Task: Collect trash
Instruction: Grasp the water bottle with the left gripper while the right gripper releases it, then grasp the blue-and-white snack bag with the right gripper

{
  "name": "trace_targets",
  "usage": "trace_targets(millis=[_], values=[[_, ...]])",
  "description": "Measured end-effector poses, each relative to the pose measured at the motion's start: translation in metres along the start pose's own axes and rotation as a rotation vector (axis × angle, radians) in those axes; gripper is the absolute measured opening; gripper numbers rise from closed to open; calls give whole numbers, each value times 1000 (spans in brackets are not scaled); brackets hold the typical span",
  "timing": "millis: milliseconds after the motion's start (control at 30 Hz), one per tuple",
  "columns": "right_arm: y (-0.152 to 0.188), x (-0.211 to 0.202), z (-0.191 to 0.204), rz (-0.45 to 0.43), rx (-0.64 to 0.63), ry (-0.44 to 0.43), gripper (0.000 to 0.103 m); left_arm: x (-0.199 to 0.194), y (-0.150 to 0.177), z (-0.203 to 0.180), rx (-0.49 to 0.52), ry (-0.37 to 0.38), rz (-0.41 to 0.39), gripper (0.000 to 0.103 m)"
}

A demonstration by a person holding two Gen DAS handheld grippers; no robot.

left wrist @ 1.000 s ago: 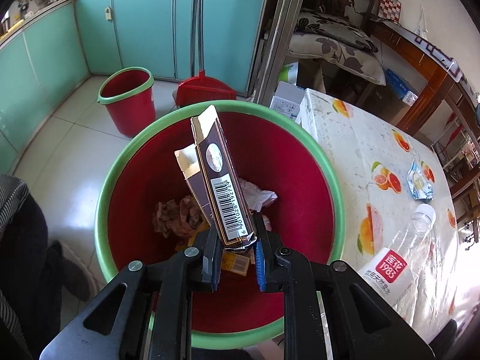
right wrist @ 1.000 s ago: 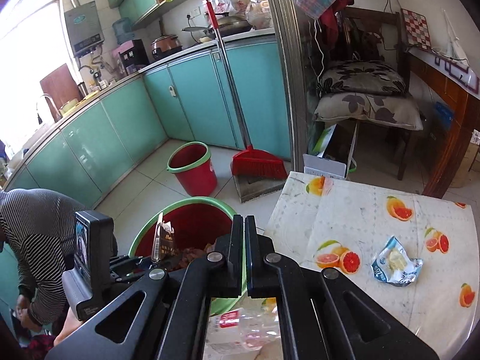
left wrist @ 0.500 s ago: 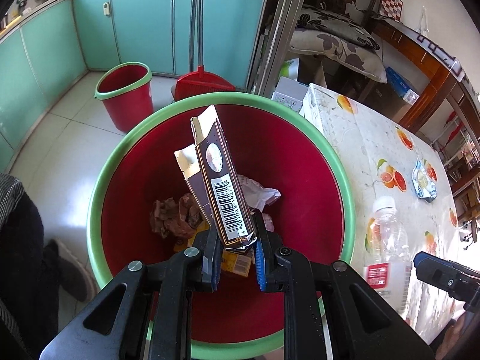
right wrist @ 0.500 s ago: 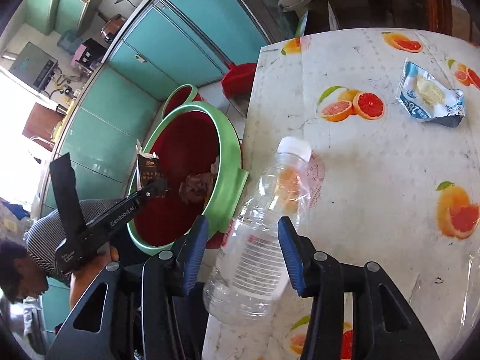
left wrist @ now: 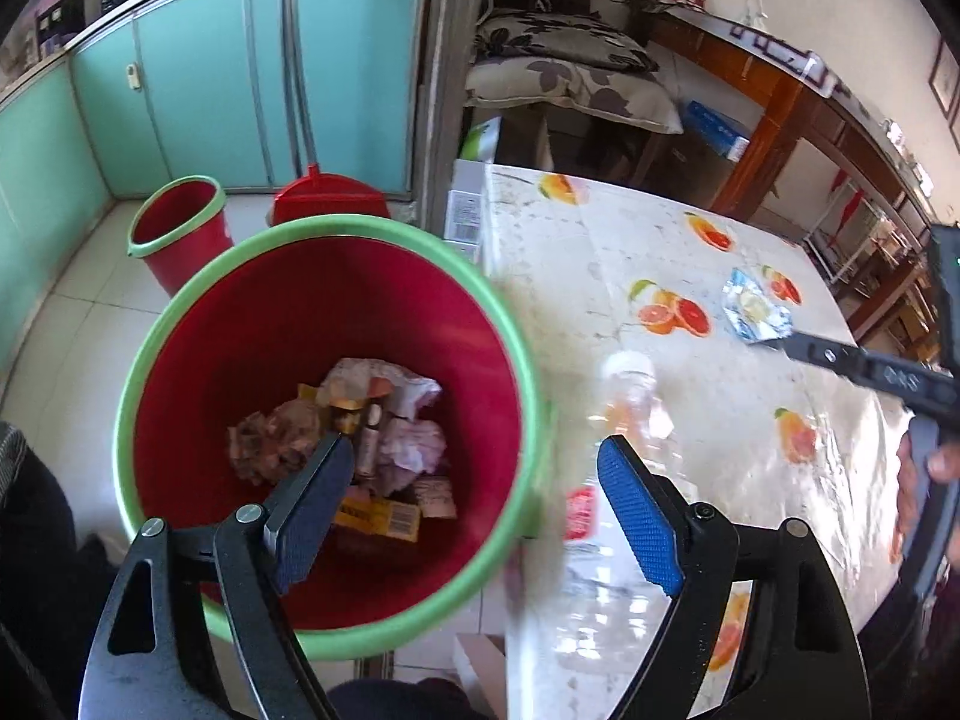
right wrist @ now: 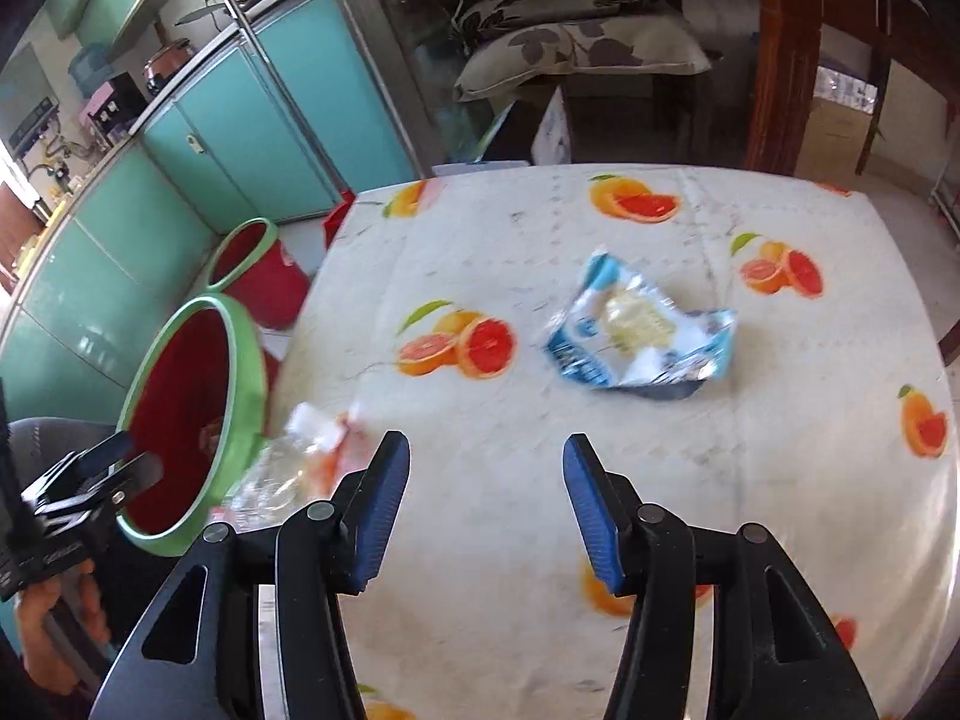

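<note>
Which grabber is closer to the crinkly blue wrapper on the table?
The right gripper: the blue wrapper lies just ahead of its opening, empty jaws. The left gripper, also opening and empty, is over the red bin, across the table.

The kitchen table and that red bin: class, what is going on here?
A person with a gripper in each hand is clearing trash. The left gripper hangs over the red bin, jaws opening and empty; scraps already lie inside. The right gripper, also opening and empty, points at the blue wrapper on the table. A plastic bottle lies near the table's edge.
</note>
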State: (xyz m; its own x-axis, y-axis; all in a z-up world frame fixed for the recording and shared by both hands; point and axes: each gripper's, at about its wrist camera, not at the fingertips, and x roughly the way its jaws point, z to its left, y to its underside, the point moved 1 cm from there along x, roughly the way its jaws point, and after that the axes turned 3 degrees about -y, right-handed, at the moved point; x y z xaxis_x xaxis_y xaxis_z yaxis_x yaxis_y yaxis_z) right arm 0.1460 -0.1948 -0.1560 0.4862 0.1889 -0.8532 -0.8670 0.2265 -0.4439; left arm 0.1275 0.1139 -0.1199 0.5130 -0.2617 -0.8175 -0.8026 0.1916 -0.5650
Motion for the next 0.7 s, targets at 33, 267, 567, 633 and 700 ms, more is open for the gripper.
trace_targets(millis=[33,267,567,633,700], values=[[-7,3,-10,15,-10,13,54,0,3,-10,18,21,8,84],[-34,42,-41,122,-129,111,55,16,21,-59,123,39,79,84],[-33,66,-45,154,-203,154,48,33,37,-83,176,21,139,84],[-32,63,-50,131,-177,157,18,36,39,-83,165,27,152,83],[-32,60,-55,125,-156,149,0,39,41,-84,156,43,161,76]])
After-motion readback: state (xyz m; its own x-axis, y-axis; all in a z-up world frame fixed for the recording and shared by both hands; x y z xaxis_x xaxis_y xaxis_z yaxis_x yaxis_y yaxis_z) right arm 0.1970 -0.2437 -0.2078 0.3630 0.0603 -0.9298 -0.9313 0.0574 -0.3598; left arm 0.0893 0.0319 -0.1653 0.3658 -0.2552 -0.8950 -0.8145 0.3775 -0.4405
